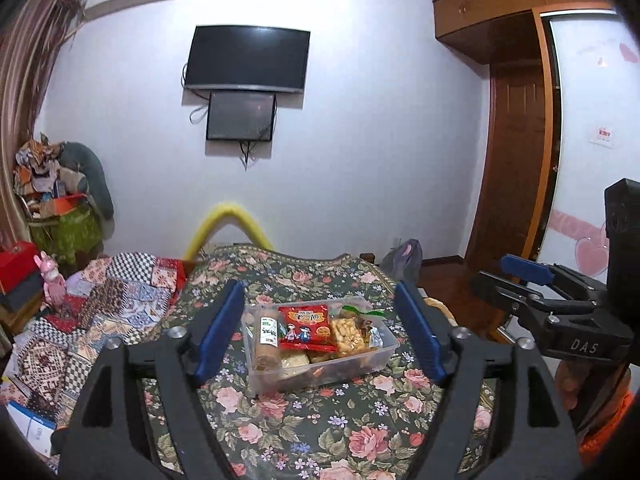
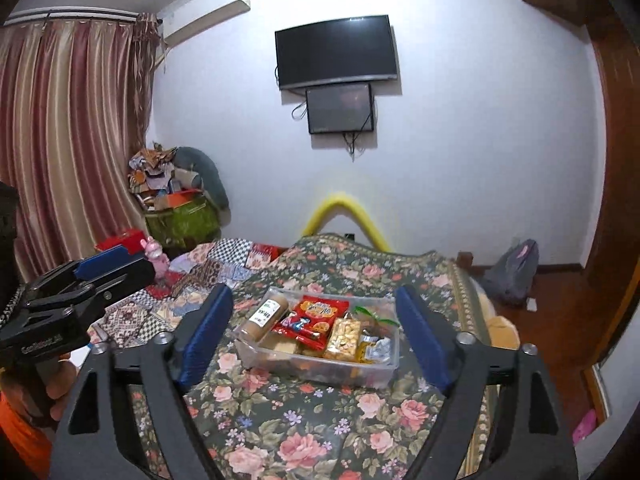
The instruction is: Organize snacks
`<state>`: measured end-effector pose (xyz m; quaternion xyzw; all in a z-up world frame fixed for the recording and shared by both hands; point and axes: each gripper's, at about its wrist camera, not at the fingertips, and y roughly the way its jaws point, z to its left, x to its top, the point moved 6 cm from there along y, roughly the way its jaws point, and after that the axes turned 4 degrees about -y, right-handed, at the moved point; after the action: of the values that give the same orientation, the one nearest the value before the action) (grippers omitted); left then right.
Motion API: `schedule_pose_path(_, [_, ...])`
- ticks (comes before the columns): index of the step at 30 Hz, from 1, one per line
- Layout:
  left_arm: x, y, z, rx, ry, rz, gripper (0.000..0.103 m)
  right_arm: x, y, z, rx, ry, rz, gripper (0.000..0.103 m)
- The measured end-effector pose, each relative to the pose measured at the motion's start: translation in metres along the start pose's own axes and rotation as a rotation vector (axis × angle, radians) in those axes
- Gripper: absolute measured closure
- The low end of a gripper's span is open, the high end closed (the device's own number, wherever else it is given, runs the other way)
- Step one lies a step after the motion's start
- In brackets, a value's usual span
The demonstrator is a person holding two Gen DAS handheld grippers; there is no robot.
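Both grippers, left gripper (image 1: 320, 332) and right gripper (image 2: 316, 332), hang spread and empty; ahead lies our snack box (image 1: 320, 364) on the bed (image 1: 320, 432). We judge sorting complete; withdraw without nudging it.

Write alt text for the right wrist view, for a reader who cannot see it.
A clear plastic container packed with snacks, a red snack packet on top, sits on a floral bedspread, framed by the open, empty right gripper. The left gripper, also open, shows at the left edge. Behind, a white wall carries a dark television, with striped curtains at left.
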<state>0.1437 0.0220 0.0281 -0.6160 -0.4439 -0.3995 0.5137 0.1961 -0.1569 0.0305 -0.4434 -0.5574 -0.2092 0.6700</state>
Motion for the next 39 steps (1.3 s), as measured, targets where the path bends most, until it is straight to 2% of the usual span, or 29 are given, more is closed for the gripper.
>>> schedule_pose_path(4, [-0.001, -0.008, -0.004, 0.023, 0.020, -0.013, 0.014, -0.001, -0.003, 0.003, -0.013, -0.003, -0.012, 0.012])
schedule_pose_path(8, [-0.003, -0.012, -0.005, 0.024, 0.016, -0.016, 0.012, -0.003, -0.010, 0.002, -0.035, 0.006, -0.028, 0.002])
schedule_pose_path(10, [-0.004, -0.012, -0.005, 0.024, 0.017, -0.016, 0.011, -0.003, -0.011, 0.000, -0.038, 0.020, -0.034, 0.000])
schedule_pose_path(15, [-0.007, -0.015, -0.007, 0.034, 0.022, -0.022, 0.005, -0.009, -0.020, -0.002, -0.041, 0.039, -0.037, 0.000])
schedule_pose_path(39, [-0.015, -0.012, -0.008, 0.034, 0.032, -0.008, 0.000, -0.014, -0.027, -0.002, -0.052, 0.036, -0.037, 0.000])
